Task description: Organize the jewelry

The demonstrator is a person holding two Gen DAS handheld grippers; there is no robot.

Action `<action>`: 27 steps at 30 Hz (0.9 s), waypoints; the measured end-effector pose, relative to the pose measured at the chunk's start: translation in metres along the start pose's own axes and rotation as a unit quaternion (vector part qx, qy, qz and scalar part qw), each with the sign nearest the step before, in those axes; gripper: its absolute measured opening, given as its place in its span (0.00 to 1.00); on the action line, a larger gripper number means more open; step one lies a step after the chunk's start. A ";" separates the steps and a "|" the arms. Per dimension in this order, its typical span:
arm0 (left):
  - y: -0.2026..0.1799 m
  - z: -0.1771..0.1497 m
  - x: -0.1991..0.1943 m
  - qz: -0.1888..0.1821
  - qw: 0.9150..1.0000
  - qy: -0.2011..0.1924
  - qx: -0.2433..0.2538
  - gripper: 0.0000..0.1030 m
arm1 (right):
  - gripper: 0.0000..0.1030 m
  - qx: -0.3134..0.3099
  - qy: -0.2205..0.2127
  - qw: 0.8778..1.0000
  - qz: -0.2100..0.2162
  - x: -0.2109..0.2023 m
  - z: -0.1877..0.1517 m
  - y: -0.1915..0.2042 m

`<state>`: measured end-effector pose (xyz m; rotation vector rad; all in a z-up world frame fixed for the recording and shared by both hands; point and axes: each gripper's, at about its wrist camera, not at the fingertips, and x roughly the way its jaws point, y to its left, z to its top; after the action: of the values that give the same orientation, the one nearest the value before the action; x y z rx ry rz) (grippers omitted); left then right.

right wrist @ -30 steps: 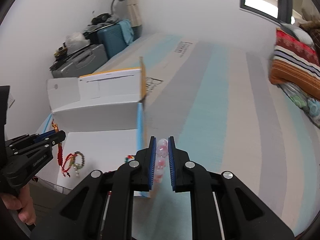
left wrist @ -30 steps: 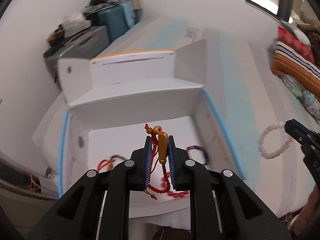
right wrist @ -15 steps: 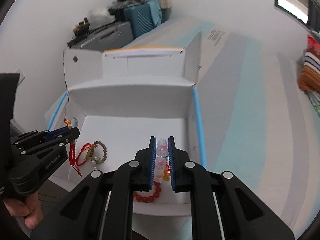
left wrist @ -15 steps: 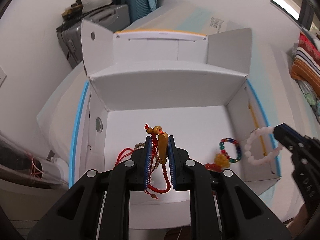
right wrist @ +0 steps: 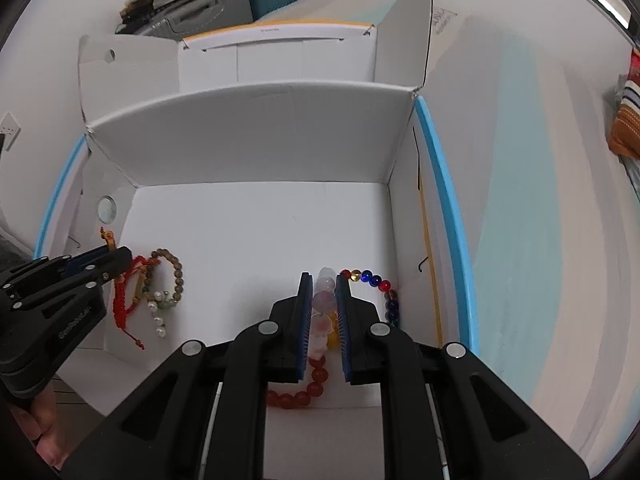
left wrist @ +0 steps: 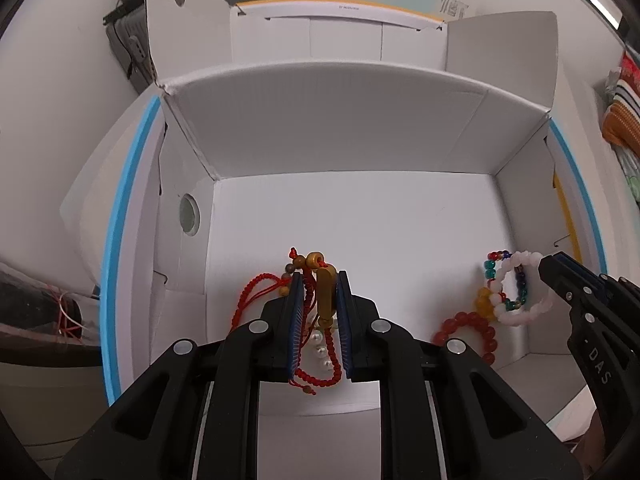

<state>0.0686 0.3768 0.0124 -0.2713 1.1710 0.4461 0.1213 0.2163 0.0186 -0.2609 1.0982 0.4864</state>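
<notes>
Both grippers have dropped toward the white box (left wrist: 320,128) — the left gripper (left wrist: 319,280), clamping its red cord bracelet (left wrist: 310,294), and the right gripper (right wrist: 323,280), clamping its pink bead bracelet (right wrist: 324,300), now hang inside it

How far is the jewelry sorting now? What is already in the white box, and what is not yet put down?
Done: red bead bracelet, multicolour bead bracelet and brown bead bracelet lie in the white box. In hand: left gripper holds a red cord bracelet, right gripper a pale pink bracelet. Left: releasing both.
</notes>
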 end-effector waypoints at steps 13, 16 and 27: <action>0.008 -0.011 -0.001 -0.018 1.000 -0.010 -0.010 0.27 | 0.21 0.009 0.001 1.000 0.024 0.002 -0.001 -0.001; 0.011 -0.015 -0.010 -0.014 1.000 -0.023 -0.015 0.45 | 0.34 0.010 -0.018 1.000 0.022 -0.009 -0.003 -0.004; 0.019 -0.047 -0.075 0.009 0.991 -0.128 -0.027 0.90 | 0.73 0.023 -0.115 0.993 0.016 -0.075 -0.033 -0.021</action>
<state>-0.0033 0.3585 0.0652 -0.2429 0.9116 0.5127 0.0786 0.1653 0.0709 -0.1421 0.8879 0.5057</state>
